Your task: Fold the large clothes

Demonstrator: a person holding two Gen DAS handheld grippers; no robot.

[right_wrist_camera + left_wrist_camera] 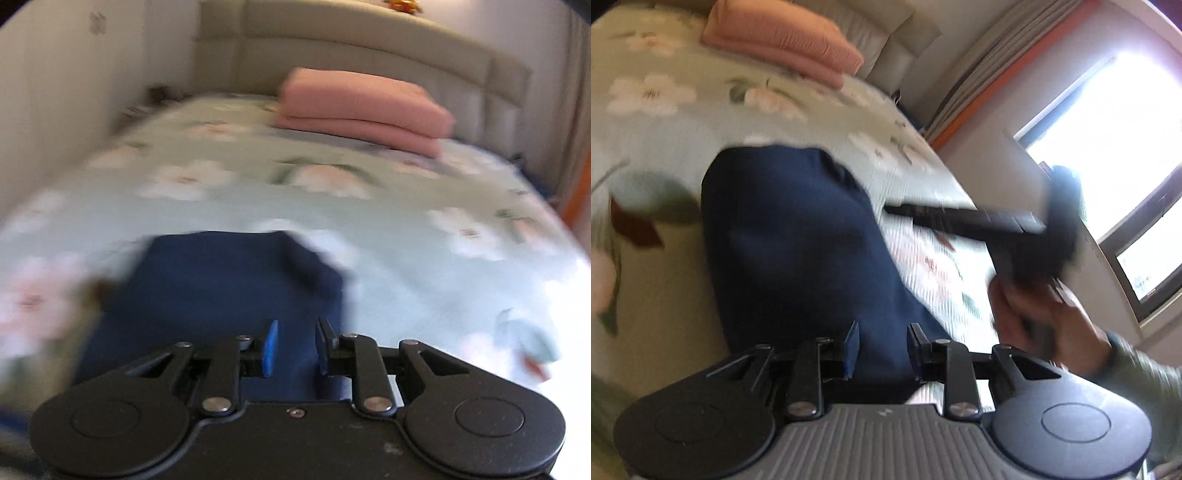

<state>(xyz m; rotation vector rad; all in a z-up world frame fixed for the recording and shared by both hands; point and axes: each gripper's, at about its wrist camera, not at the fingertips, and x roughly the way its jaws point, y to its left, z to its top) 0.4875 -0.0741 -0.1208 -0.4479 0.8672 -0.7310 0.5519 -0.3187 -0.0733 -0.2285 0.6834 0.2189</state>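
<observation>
Your left gripper (881,349) and right gripper (295,349) both hang slightly open and empty above the folded dark blue cloth (221,295) low on the flowery bed cover (406,221), likely because that fold is done.

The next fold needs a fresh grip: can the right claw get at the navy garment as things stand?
Probably yes. The navy garment lies flat on the bedspread just ahead of the right claw, whose jaws stand apart and empty. Nothing lies between them; the pink blanket sits far off.

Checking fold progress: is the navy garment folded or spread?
Folded: the navy garment lies as a compact block with straight edges on the floral bedspread.
</observation>
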